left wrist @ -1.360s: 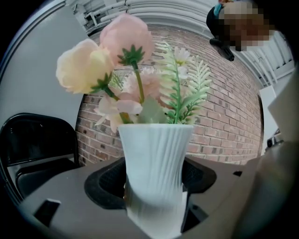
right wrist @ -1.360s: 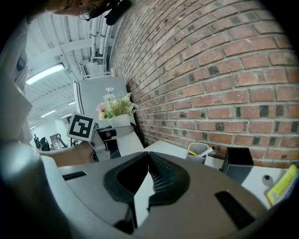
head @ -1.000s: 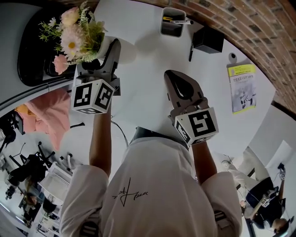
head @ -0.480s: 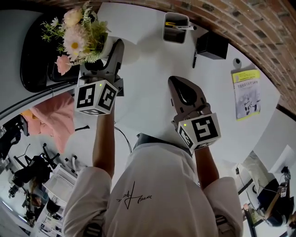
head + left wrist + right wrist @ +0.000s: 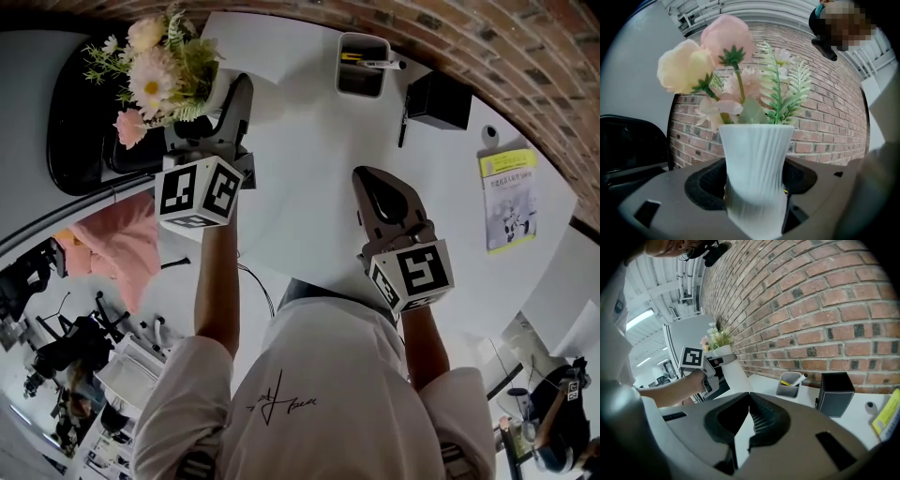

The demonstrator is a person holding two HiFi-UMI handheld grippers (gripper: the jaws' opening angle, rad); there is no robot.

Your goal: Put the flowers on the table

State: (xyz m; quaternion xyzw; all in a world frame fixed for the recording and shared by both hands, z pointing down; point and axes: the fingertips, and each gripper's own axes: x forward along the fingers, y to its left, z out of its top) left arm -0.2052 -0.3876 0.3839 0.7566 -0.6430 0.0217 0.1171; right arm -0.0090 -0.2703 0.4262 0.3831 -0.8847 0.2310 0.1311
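Head view, looking steeply down. A person in a white T-shirt held a gripper in each hand over a white table. At about 11 o'clock in the frame, the left gripper held a white vase at the table's edge. Its flowers, pink and cream with green sprigs, spread over a black chair. Whether the vase's base touched the table could not be told. The right gripper hovered near the centre, well apart from the vase. A grey pen cup stood at 12 o'clock, a black box at 1 o'clock and a yellow booklet at 2 o'clock. A pink cloth lay at 9 o'clock, off the table.

Left gripper view. The jaws were clamped on the ribbed vase, one on each side of its lower body. The vase stood upright, the flowers rising toward 12 o'clock before a brick wall.

Right gripper view. The jaws of the right gripper were closed tip to tip with nothing between them. At 10 o'clock, the left gripper held the vase and flowers. The pen cup was at 3 o'clock, just beside the black box.
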